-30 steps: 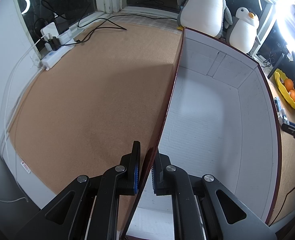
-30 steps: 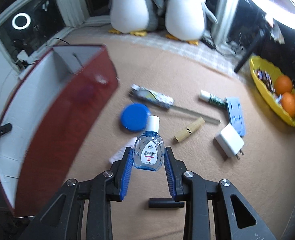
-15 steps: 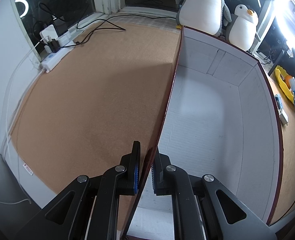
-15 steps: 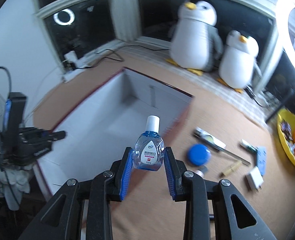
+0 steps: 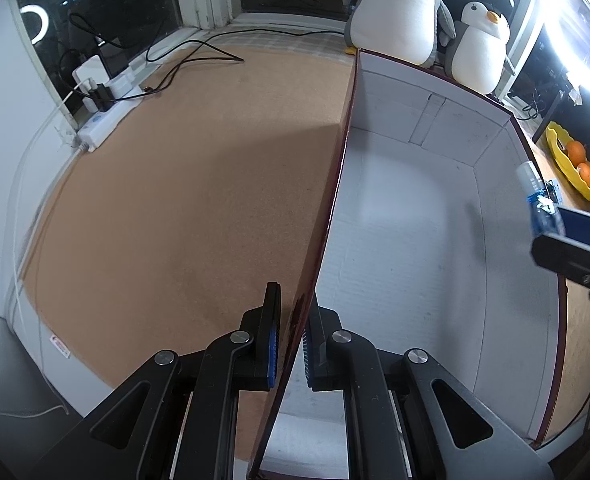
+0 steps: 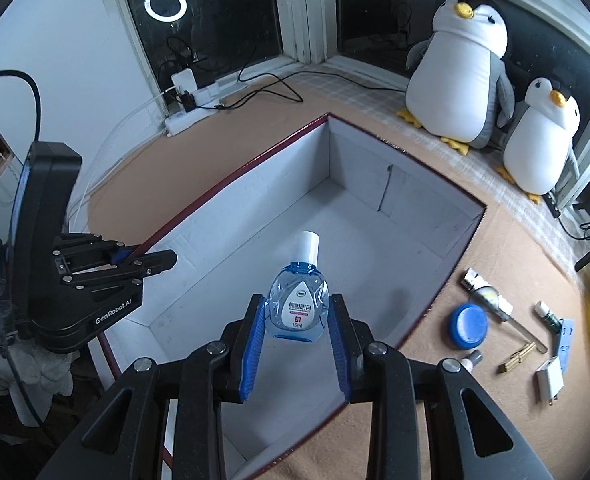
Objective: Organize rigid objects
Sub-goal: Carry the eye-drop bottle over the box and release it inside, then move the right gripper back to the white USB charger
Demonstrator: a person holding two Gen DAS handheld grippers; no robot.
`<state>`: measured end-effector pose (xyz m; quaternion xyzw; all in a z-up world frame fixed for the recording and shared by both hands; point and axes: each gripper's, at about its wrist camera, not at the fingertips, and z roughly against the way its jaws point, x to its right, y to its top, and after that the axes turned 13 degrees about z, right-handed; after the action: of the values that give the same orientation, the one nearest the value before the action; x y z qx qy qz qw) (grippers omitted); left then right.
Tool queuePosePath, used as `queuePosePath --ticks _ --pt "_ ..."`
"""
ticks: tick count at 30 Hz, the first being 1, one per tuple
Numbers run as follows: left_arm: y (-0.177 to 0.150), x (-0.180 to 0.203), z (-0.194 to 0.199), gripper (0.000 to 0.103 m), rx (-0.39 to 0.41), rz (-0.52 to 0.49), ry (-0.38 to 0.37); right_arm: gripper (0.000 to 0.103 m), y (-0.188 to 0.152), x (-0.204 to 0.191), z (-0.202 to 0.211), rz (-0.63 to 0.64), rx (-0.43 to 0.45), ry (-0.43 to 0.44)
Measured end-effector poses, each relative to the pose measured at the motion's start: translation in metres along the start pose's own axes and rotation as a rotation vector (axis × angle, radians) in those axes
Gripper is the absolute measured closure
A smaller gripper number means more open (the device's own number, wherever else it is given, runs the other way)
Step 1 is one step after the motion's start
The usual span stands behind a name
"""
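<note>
Box, red outside and white inside, was the biggest thing on the cork mat, and it held nothing; its floor was bare. The left gripper was clamped narrow on the box's near wall, one finger outside and one inside, steadying it. The right gripper was closed on the small blue eye-drop bottle, white cap upward, held in the air above the box's open top, over the near part of its floor.

Beside the box, on the side away from the left gripper, waited a blue round lid, a white charger, a small wooden clip and a few other bits I could not tell apart. Farther out, a yellow tray held oranges.

Judging the risk: the bottle was light and slick, so a release from that height could have made it bounce or roll to a corner, and a swing too low could have clipped the box's rim, thin card held at one spot only.
</note>
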<state>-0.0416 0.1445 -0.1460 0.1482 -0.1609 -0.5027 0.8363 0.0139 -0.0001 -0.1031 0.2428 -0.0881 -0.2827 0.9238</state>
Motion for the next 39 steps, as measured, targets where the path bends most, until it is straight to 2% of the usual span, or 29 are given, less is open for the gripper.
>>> queuePosePath --ticks 9,11,13,22,30,33,35,37,39 --pt "0.003 0.002 0.0 0.095 -0.009 -0.036 -0.018 0.075 -0.001 -0.005 -0.014 -0.02 -0.036 0.003" --pt "0.004 0.003 -0.001 0.095 -0.016 -0.047 -0.021 0.071 -0.002 -0.005 -0.014 -0.029 -0.029 -0.004" --pt "0.005 0.005 -0.003 0.095 -0.022 -0.065 -0.025 0.061 -0.002 -0.006 -0.013 -0.041 -0.021 -0.008" --pt "0.01 0.009 -0.006 0.095 -0.041 -0.096 -0.035 0.054 -0.016 0.015 0.016 -0.172 0.053 -0.051" --pt "0.012 0.014 -0.008 0.095 -0.048 -0.144 -0.024 0.052 -0.067 0.074 0.051 -0.399 0.083 -0.168" --pt "0.012 0.016 -0.009 0.095 -0.056 -0.167 -0.022 0.051 -0.095 0.106 0.061 -0.502 0.066 -0.241" --pt "0.012 0.017 -0.009 0.095 -0.06 -0.18 -0.019 0.046 -0.114 0.126 0.065 -0.559 0.05 -0.283" --pt "0.012 0.018 -0.009 0.095 -0.063 -0.188 -0.017 0.041 -0.131 0.146 0.065 -0.598 0.03 -0.311" --pt "0.013 0.018 -0.009 0.095 -0.066 -0.186 -0.016 0.041 -0.145 0.16 0.065 -0.616 0.01 -0.343"
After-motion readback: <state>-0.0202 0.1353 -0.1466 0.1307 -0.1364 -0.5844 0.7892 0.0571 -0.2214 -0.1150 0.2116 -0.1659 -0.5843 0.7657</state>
